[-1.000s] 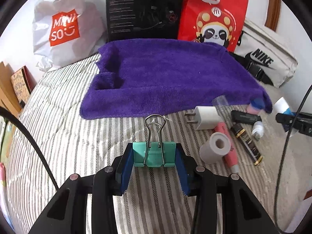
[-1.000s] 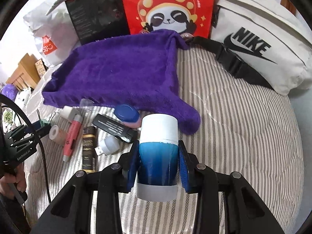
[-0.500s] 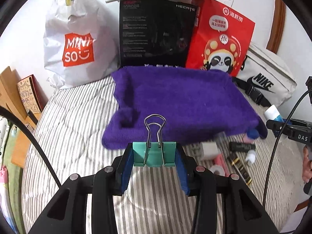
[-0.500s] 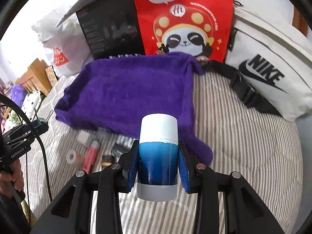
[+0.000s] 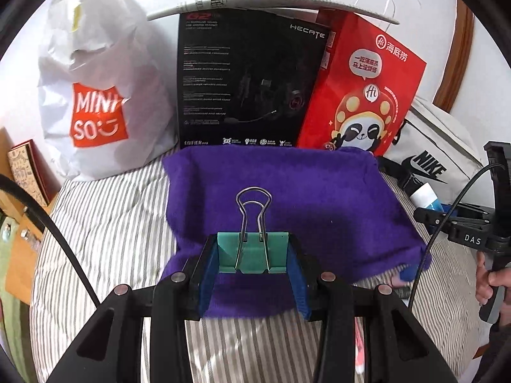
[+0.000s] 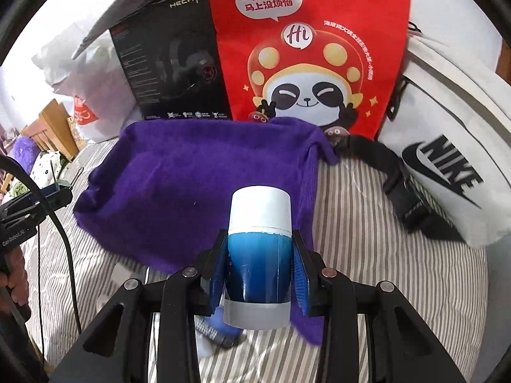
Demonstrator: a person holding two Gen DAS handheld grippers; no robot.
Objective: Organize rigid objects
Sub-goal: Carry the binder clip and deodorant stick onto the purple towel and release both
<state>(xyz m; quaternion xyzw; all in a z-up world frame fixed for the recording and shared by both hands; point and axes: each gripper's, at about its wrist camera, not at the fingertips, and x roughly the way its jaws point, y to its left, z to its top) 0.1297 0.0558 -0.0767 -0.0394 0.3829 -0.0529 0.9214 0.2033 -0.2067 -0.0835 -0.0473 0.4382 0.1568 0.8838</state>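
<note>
- Purple towel (image 5: 287, 198) is where I judge both loads are headed: one towel, spread flat on the striped bed (image 5: 105, 223), lying at 12 o'clock from each claw, with its long side running 9 to 3 in both wrist views.
- Against the wall behind it I count four props: one white Miniso bag (image 5: 95, 95), one black box (image 5: 249, 79), one red panda bag (image 6: 306, 48), one white Nike bag (image 6: 447, 159).
- My right gripper (image 6: 260, 263) is clamped on one blue bottle (image 6: 258, 265), white cap pointing to 12; the towel's right edge sits just beyond it.
- My left gripper (image 5: 254, 255) is clamped on one teal binder clip (image 5: 254, 252), wire handles pointing to 12, with the towel's near edge directly under it.
- Neither hand looks clearly nearer; each can set down straight ahead.
- Leftover small items peek out at 5 o'clock; too hidden to count.
</note>
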